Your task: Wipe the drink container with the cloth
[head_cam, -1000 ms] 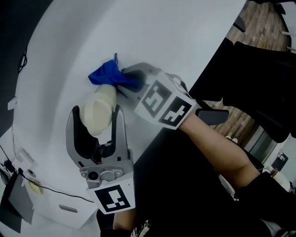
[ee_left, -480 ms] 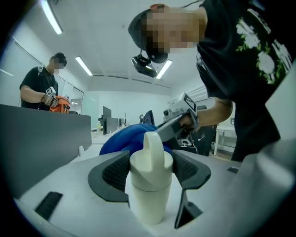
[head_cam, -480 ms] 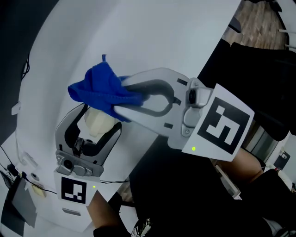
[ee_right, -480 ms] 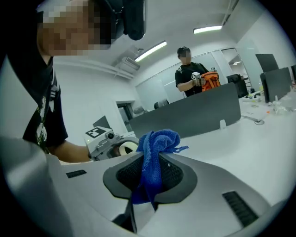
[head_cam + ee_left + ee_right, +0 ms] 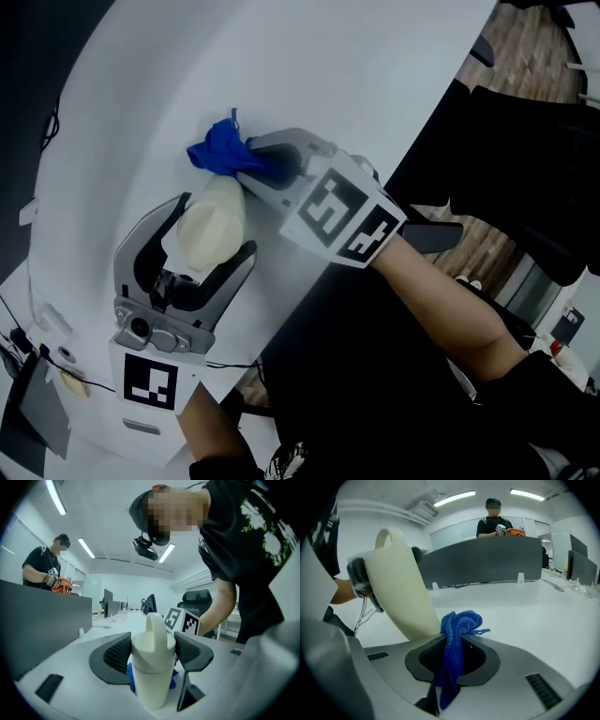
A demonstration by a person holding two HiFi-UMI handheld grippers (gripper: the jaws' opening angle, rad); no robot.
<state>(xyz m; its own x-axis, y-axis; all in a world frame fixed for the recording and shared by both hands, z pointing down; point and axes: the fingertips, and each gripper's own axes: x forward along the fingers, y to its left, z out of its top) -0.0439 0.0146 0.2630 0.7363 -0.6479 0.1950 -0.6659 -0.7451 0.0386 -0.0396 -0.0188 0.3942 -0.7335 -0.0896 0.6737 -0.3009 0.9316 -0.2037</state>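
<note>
Between the left gripper's (image 5: 214, 230) jaws, the cream drink container (image 5: 149, 677) is clamped at its lid; the right gripper (image 5: 452, 656) pinches the blue cloth (image 5: 459, 625) against its base. Wiping looks under way, upper body to go.

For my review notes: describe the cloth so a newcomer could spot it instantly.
Over the white table, find the right hand-held gripper. The cloth is bunched between its jaws, beside the cream drink container. It is the only blue thing here.
</note>
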